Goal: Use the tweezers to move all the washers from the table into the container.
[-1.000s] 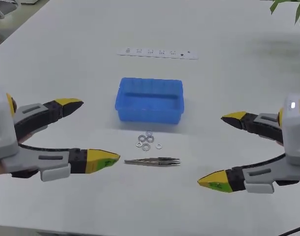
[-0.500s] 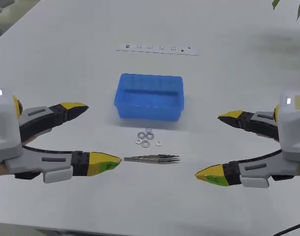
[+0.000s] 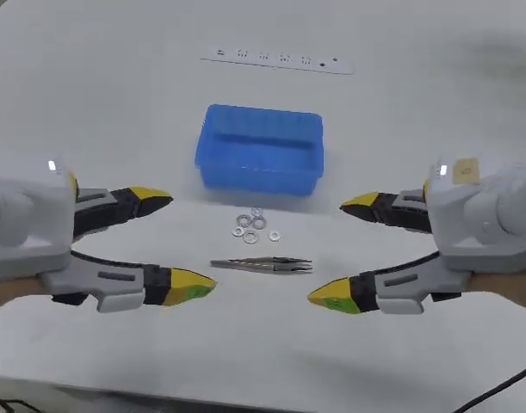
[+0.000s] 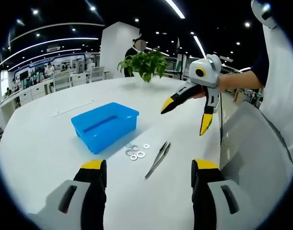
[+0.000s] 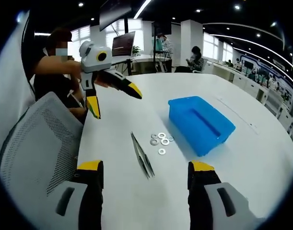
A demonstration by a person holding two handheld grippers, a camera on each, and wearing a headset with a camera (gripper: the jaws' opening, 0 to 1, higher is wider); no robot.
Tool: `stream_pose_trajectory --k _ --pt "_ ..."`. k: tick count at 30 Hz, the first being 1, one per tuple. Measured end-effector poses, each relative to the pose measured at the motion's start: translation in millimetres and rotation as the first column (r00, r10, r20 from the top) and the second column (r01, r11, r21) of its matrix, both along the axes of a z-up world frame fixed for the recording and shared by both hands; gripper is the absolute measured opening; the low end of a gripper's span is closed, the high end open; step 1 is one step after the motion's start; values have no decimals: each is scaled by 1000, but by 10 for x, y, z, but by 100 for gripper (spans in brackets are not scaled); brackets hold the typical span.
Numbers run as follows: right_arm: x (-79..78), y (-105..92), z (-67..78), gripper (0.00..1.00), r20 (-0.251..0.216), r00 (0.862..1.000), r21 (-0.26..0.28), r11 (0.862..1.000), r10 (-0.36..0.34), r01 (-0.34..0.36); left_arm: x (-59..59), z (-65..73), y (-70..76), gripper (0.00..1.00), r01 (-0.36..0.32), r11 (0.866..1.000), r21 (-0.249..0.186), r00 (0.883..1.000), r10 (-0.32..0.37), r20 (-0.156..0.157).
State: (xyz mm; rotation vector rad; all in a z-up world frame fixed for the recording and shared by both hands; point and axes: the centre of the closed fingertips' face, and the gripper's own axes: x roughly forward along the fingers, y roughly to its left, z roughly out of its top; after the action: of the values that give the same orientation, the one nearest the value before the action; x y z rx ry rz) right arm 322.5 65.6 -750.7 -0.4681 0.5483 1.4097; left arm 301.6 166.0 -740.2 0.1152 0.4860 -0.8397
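Note:
Several small metal washers [image 3: 252, 225] [image 4: 134, 152] [image 5: 161, 140] lie in a cluster on the white table, just in front of the blue container [image 3: 260, 158] [image 4: 105, 125] [image 5: 200, 122]. Metal tweezers [image 3: 263, 265] [image 4: 158, 158] [image 5: 142, 155] lie flat on the near side of the washers. My left gripper [image 3: 184, 243] [image 4: 147, 171] is open, left of the tweezers' end. On the other side, my right gripper [image 3: 347, 250] [image 5: 143, 172] is open too, with nothing between its jaws. Each gripper faces the other across the tweezers.
A white strip with dark markings [image 3: 275, 61] lies on the table beyond the container. A grey mesh chair [image 5: 33, 143] [image 4: 254, 143] stands at the table's near edge. A potted plant [image 4: 144, 63] sits at the far side. People sit at desks in the background.
Both grippers have moved inward toward the tweezers, the right one more so. The head camera has tipped, shifting the table contents slightly up in view. The objects themselves have not moved.

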Motion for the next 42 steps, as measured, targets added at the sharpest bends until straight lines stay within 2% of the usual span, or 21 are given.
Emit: stream_pose_trajectory --k 4,5,6,7,12,14,15,16,19,20,24,25,26,29,30,33,34,38,40,41,42 --pt "35 148 -106 65 -3 1000 -16 1000 25 -25 59 -126 -83 71 25 1000 10 999 -25 -25" --pt "37 165 -136 62 -10 1000 -24 999 30 -30 67 -161 -92 69 40 999 31 999 -39 -20" --pt "31 185 -171 59 -18 999 -35 999 38 -38 68 -236 -97 66 69 995 73 997 -68 -25" --pt "21 219 -217 57 -22 998 -47 997 52 -53 68 -276 -108 64 87 992 89 996 -85 -30" --pt "16 347 -358 40 -23 995 -89 991 96 -97 116 -417 -179 54 144 983 115 989 -138 -61" --pt "13 371 -402 35 -24 992 -108 987 120 -122 108 -467 -187 48 179 973 146 983 -170 -70" --pt "13 382 -431 33 -24 991 -121 983 135 -137 116 -497 -181 45 207 960 190 978 -200 -53" --pt "1 388 -448 30 -29 988 -127 980 150 -153 110 -523 -175 43 219 952 211 976 -212 -59" --pt "-5 398 -504 29 -39 985 -150 973 171 -175 89 -567 -206 39 253 942 222 967 -240 -84" --pt "-13 384 -529 27 -36 981 -170 966 191 -194 87 -576 -205 38 259 938 229 965 -245 -87" --pt "-23 363 -579 24 -22 973 -205 952 229 -229 80 -625 -202 30 294 915 276 956 -278 -97" --pt "-17 362 -583 23 -16 975 -204 953 224 -222 113 -608 -219 27 283 920 270 959 -271 -82" --pt "-10 369 -585 21 -19 973 -205 952 229 -228 127 -608 -229 27 285 919 273 958 -274 -81" --pt "-5 373 -585 15 -9 971 -210 949 241 -237 137 -619 -256 26 299 916 265 954 -283 -100" --pt "9 369 -591 14 11 966 -220 944 257 -248 137 -618 -268 26 312 910 273 950 -297 -96" --pt "-6 370 -585 11 11 965 -226 941 261 -252 130 -615 -285 24 341 893 295 940 -325 -104" --pt "-4 370 -585 10 11 965 -227 941 261 -251 105 -616 -295 24 362 883 300 932 -344 -115" --pt "-14 396 -585 8 28 958 -210 938 287 -275 95 -622 -328 23 378 878 294 926 -354 -136" --pt "-18 403 -583 8 31 957 -200 940 287 -276 95 -624 -339 19 389 867 310 921 -363 -139" --pt "-18 407 -581 8 33 958 -196 942 285 -274 98 -628 -341 17 402 853 333 916 -378 -138" --pt "-18 409 -581 8 34 958 -194 942 285 -274 99 -631 -324 15 421 830 367 907 -399 -137"
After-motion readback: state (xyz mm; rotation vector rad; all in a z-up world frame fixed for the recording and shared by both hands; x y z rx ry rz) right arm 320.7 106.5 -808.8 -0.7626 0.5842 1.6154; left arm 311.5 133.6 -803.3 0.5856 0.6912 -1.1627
